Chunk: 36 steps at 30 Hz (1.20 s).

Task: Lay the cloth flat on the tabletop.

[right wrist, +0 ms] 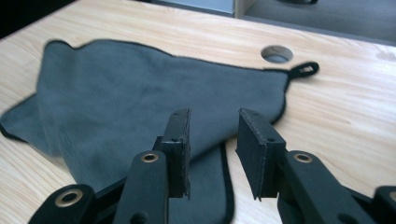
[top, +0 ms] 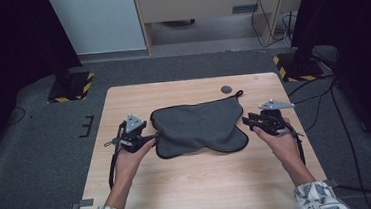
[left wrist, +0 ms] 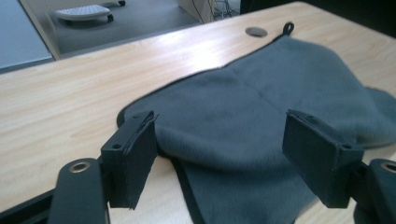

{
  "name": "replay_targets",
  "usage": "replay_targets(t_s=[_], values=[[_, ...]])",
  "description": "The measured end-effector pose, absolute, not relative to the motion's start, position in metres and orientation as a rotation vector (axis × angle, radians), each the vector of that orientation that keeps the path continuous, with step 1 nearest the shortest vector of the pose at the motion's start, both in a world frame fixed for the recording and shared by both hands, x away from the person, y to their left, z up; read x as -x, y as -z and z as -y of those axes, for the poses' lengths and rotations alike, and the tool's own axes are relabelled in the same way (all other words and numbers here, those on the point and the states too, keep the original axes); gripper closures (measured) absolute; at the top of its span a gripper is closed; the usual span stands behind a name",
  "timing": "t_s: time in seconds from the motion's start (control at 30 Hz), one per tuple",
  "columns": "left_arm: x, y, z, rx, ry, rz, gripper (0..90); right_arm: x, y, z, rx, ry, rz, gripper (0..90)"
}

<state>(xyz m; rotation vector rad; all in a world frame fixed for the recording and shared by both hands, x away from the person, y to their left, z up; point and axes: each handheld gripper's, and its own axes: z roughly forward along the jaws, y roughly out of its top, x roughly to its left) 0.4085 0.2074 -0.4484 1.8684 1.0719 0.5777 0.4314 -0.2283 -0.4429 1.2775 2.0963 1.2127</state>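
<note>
A grey cloth (top: 198, 126) lies in the middle of the wooden table (top: 200, 183), folded into a rumpled, lobed shape. Its long axis runs across the table from 9 o'clock to 3 o'clock in the high view, with a slight tilt. A small hanging loop (top: 239, 93) at its far right corner points toward 1 o'clock, near a round hole (top: 226, 89) in the tabletop. The cloth's near edge splits into two rounded flaps, one toward 7 o'clock and one toward 5 o'clock.

The left gripper (top: 152, 136) sits at the cloth's 9 o'clock edge. In its own view the jaws stand wide, with the cloth's corner (left wrist: 224, 140) lying between them (the pads do not press on it). The right gripper (top: 246, 119) is at the cloth's 3 o'clock side. Its jaws stand narrow but apart, hanging just over the folded edge (right wrist: 210, 182) without pinching it.

The layers are hard to count. A crease (left wrist: 254, 91) runs through the upper layer in the left gripper view, and what lies under the fold is hidden. Both gripper views cut the cloth off at their lower edge. From above, the person's hands cover much of each gripper's body, and the fingertips are too small there to judge contact.
</note>
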Motion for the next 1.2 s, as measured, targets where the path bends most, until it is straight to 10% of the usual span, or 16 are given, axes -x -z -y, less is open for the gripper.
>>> replay_targets(t_s=[1.2], values=[[-0.391,0.521,-0.199,-2.021,-0.494,-1.129,21.5,-0.435,0.523,0.229,-1.437,-1.071,-2.174,46.2]])
